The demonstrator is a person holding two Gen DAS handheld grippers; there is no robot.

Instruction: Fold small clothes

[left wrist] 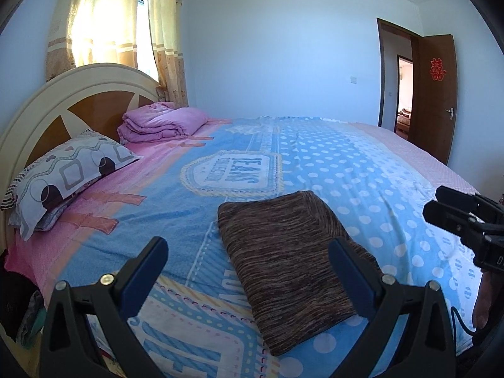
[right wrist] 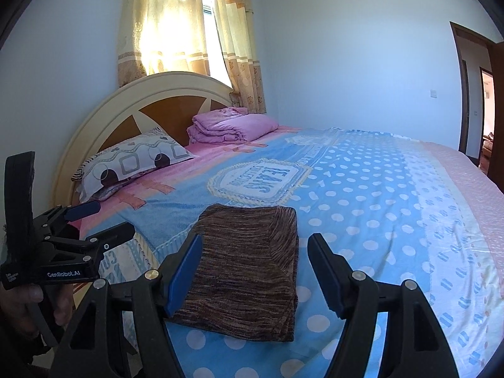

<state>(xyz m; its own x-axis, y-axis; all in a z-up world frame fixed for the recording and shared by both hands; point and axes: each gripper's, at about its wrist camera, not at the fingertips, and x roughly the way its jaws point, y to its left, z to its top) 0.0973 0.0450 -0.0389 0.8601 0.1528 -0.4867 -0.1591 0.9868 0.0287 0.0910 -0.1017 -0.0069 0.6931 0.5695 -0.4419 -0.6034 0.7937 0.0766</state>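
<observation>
The garment [left wrist: 293,271], a brown streaky knit, lies folded into a thick rectangle on the bed [left wrist: 362,189], flat on the blue dotted sheet [right wrist: 378,220]. Nothing grips it.

The left gripper [left wrist: 249,264] hangs above the bed with its jaws spread wide and empty. In its own view the garment sits just ahead of the jaws and toward the right-hand one, whose blue pad [left wrist: 352,271] overlaps the garment's right edge in the picture; whether it touches cannot be told, though the jaws appear to be held clear above the cloth. The left-hand jaw stands over bare sheet.

The right gripper [right wrist: 255,267] is also open, its jaws parted but less wide, with nothing between the pads. From its view the garment lies ahead of and below the gap, nearer the left-hand jaw, whose pad crosses the cloth's near left corner in the picture.

Each gripper shows at the edge of the other's view, off to the side of the garment. A hand [right wrist: 34,305] holds the left gripper's grip.

Far beyond the jaws, at the headboard [right wrist: 126,107], lie a patterned pillow [right wrist: 132,163] and a folded pink quilt [right wrist: 233,126].
</observation>
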